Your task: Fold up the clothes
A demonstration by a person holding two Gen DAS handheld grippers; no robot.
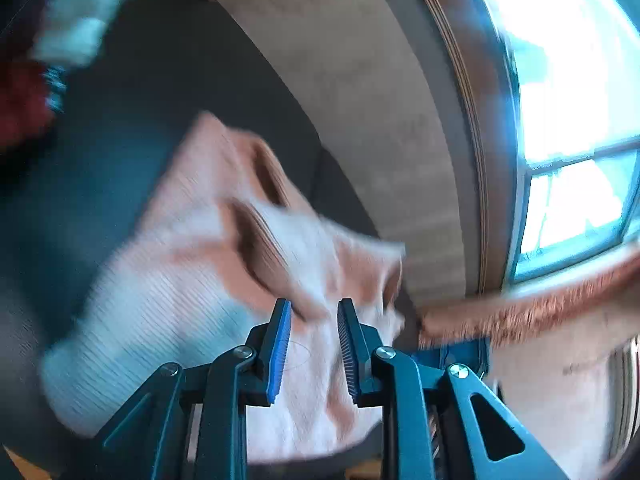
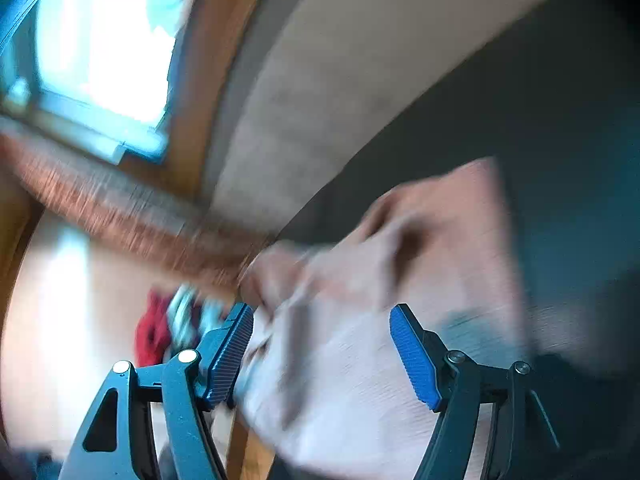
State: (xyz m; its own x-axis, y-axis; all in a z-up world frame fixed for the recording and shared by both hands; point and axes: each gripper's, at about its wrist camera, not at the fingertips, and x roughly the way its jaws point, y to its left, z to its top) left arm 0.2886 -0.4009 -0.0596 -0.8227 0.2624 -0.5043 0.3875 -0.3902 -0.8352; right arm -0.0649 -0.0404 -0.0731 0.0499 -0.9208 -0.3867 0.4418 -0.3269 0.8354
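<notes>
A pale pink ribbed garment [image 1: 180,280] lies crumpled on a dark cushioned surface [image 1: 160,100], and both views are blurred by motion. My left gripper [image 1: 315,308] hovers over the garment's near edge. Its blue pads stand a little apart, with pink cloth showing in the gap and nothing pinched. In the right wrist view the same garment [image 2: 440,240] spreads under my right gripper [image 2: 322,312]. That gripper's fingers are spread wide over the cloth and hold nothing.
A beige upholstered band [image 1: 360,80] curves behind the dark surface [image 2: 540,100]. A bright window [image 1: 568,60] with a wooden frame sits beyond it. A brown fringed edge [image 1: 520,312] runs beside it. A heap of red and teal clothes [image 2: 160,332] lies off to the side.
</notes>
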